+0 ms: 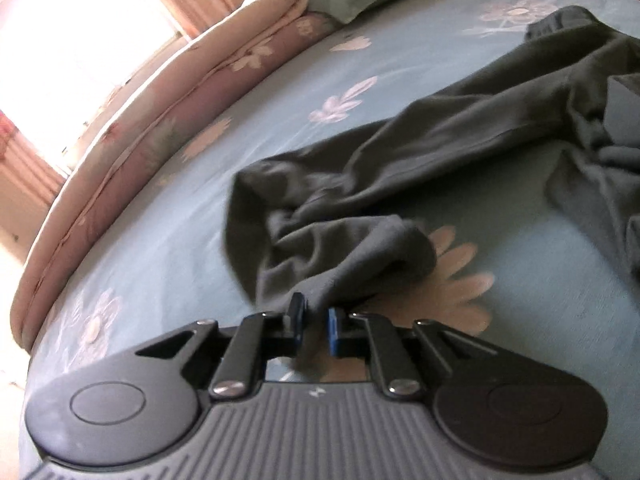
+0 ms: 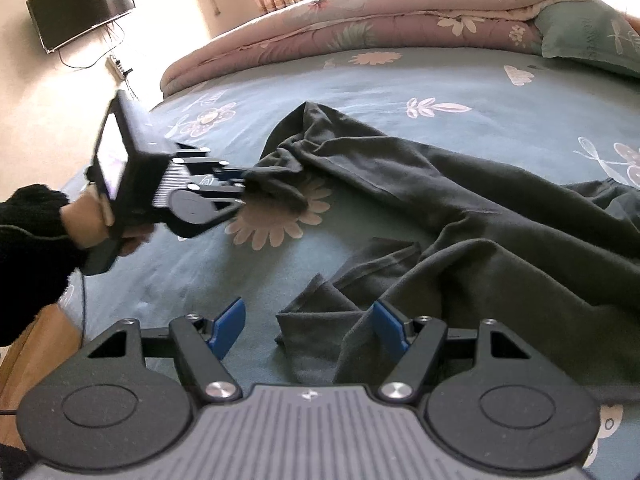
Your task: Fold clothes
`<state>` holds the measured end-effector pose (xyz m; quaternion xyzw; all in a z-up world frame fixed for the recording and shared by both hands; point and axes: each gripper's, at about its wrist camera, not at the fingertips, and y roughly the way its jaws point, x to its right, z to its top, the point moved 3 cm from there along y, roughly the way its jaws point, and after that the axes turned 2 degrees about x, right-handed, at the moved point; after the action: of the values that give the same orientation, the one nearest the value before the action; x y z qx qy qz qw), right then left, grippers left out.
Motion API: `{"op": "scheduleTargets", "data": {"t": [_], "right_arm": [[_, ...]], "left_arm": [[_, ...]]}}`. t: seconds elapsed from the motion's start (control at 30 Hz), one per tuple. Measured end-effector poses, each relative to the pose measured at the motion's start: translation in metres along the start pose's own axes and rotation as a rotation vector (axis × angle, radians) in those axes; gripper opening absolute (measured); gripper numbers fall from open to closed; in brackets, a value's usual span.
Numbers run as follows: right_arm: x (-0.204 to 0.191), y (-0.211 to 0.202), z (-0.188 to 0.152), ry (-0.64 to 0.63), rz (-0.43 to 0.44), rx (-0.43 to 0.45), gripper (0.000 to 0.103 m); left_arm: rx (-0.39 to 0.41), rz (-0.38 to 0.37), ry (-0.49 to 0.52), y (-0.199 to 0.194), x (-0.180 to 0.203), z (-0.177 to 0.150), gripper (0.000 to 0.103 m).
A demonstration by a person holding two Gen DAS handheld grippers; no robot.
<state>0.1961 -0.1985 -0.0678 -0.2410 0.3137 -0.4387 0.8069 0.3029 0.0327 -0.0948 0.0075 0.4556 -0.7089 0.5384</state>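
**A:** Jaws first. Left gripper (image 1: 314, 322): narrow, blue pads pinched on a bunched end of the dark garment (image 1: 420, 152). Cloth runs straight out from between the pads. Confirmed from the right wrist view, where the left gripper (image 2: 240, 190) has its tips buried in that same bunched end.

**B:** And the right gripper (image 2: 308, 330)?

**A:** Jaws wide, holding nothing. One blue pad sits left of a small folded corner of the garment; the other pad is against the fabric edge on the right. No grip visible.

**B:** Garment condition?

**A:** Dark grey-green, soft matte knit, heavily creased. It lies on the bed sheet (image 2: 400, 76), stretched in a long band from the left gripper's end toward the far right, where it piles into loose folds. The end in the left gripper sits over a large pale daisy print (image 2: 276, 224) on the sheet. The near corner by the right gripper is turned over on itself. Cannot tell what type of garment it is.

**B:** Surroundings, relative to the garment?

**A:** Beyond it, a folded pink floral quilt (image 2: 360, 28) along the far edge of the bed. Far right of it, a green pillow (image 2: 592, 40). A hand (image 2: 86, 220) in a black sleeve holds the left gripper's handle.

**B:** Any readable text?

**A:** Pillow carries faint lettering; too blurred to read. Small mark on each gripper body, not legible.
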Motion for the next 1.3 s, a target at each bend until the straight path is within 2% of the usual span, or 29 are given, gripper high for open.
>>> {"op": "scheduleTargets", "data": {"t": [0.23,0.37,0.43,0.47,0.5,0.6,0.7,0.77,0.93,1.0,1.07,1.17,1.3], "right_arm": [[-0.004,0.004,0.005,-0.001,0.000,0.004,0.075],[-0.011,0.007,0.008,-0.010,0.007,-0.001,0.075],[-0.015,0.009,0.009,-0.018,0.010,-0.003,0.075],[-0.017,0.010,0.009,-0.021,0.012,-0.005,0.075],[-0.019,0.011,0.009,-0.023,0.013,-0.007,0.075],[-0.023,0.014,0.009,-0.030,0.019,-0.015,0.075],[-0.026,0.016,0.007,-0.033,0.025,-0.025,0.075],[-0.027,0.018,0.006,-0.034,0.027,-0.030,0.076],[-0.026,0.018,0.005,-0.030,0.017,-0.033,0.076],[-0.024,0.017,0.004,-0.030,0.012,-0.033,0.077],[-0.023,0.017,0.004,-0.029,0.006,-0.034,0.080],[-0.020,0.017,0.003,-0.026,-0.001,-0.036,0.081],[-0.016,0.025,0.001,-0.015,-0.002,-0.051,0.081]], "left_arm": [[-0.113,0.123,-0.085,0.006,-0.073,-0.039,0.010],[-0.189,0.109,-0.241,0.008,-0.109,-0.058,0.017],[-0.208,0.054,-0.336,0.005,-0.116,-0.064,0.019],[-0.205,0.027,-0.381,0.001,-0.116,-0.066,0.025],[-0.197,0.005,-0.409,-0.003,-0.113,-0.067,0.037],[-0.144,-0.057,-0.483,-0.019,-0.099,-0.067,0.063],[-0.081,-0.124,-0.491,-0.027,-0.074,-0.062,0.070],[-0.059,-0.137,-0.480,-0.031,-0.058,-0.058,0.070],[-0.049,-0.094,-0.554,-0.005,-0.044,-0.049,0.070],[-0.055,-0.050,-0.591,0.012,-0.044,-0.048,0.070],[-0.087,0.026,-0.618,0.027,-0.047,-0.050,0.070],[-0.088,0.117,-0.688,0.032,-0.056,-0.058,0.070],[-0.032,0.150,-0.762,0.025,-0.064,-0.061,0.070]]}}
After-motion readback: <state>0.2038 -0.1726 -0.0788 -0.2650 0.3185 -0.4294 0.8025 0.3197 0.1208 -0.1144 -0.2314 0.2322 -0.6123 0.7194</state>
